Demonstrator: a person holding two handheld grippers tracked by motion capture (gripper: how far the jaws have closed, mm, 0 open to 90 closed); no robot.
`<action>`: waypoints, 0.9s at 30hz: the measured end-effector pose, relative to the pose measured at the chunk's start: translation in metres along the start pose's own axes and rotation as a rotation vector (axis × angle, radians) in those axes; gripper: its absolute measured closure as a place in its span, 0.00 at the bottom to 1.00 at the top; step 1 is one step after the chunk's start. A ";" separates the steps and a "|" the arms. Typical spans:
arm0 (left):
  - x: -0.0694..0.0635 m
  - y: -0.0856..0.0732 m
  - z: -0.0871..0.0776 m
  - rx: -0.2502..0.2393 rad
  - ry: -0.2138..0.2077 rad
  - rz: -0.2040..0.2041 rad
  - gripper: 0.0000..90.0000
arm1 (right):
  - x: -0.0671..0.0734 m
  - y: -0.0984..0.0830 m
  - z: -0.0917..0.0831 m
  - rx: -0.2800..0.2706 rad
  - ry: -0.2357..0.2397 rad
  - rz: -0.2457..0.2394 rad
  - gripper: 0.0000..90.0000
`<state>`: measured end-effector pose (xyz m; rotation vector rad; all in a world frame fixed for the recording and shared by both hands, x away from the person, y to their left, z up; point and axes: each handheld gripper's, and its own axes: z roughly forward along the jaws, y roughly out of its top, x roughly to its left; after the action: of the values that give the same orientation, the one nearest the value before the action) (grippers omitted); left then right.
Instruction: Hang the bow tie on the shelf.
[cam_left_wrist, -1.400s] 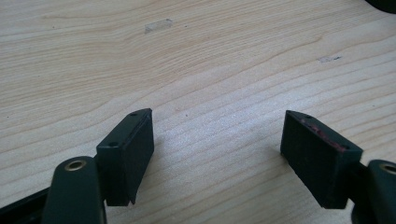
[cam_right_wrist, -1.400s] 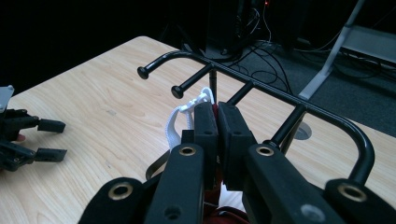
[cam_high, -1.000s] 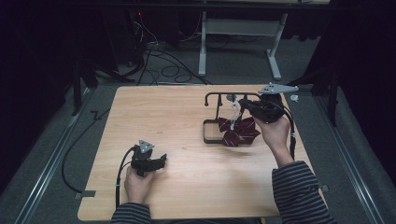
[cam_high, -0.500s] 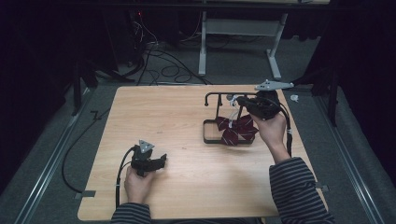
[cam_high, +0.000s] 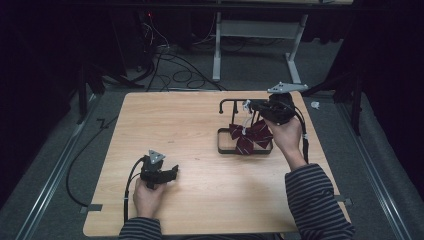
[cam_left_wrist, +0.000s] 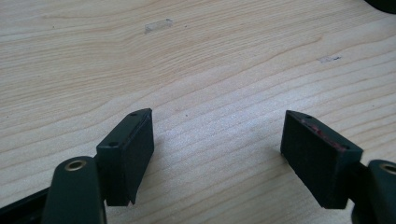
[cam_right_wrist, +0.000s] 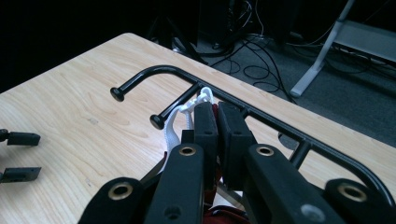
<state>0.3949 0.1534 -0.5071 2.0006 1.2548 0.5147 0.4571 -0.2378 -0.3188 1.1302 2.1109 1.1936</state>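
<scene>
High view: my right gripper (cam_high: 252, 106) sits upper right of frame, now further up and back than a sec ago, so the red bow tie (cam_high: 248, 136) hangs closer under the black rack (cam_high: 234, 102) bar (hooking looks near). Left gripper (cam_high: 167, 173) unchanged, lower left on the table (cam_high: 190, 130).

Left gripper view: jaws wide apart, nothing btwn.

Right gripper view: jaws pinched tight on the white strap (cam_right_wrist: 180, 116), center frame, beside the rack's pegs.
</scene>
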 end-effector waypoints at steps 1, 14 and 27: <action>0.000 0.000 0.000 0.000 0.000 0.000 0.29 | 0.000 0.001 0.001 -0.002 0.002 -0.002 0.99; 0.000 0.000 0.000 -0.001 0.000 -0.001 0.29 | -0.003 0.003 0.009 0.012 -0.019 0.003 0.99; 0.000 0.000 0.000 0.000 0.000 0.001 0.29 | -0.012 0.003 0.011 0.017 -0.051 0.023 0.99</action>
<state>0.3949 0.1533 -0.5071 2.0014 1.2543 0.5156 0.4732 -0.2419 -0.3216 1.1835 2.0786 1.1467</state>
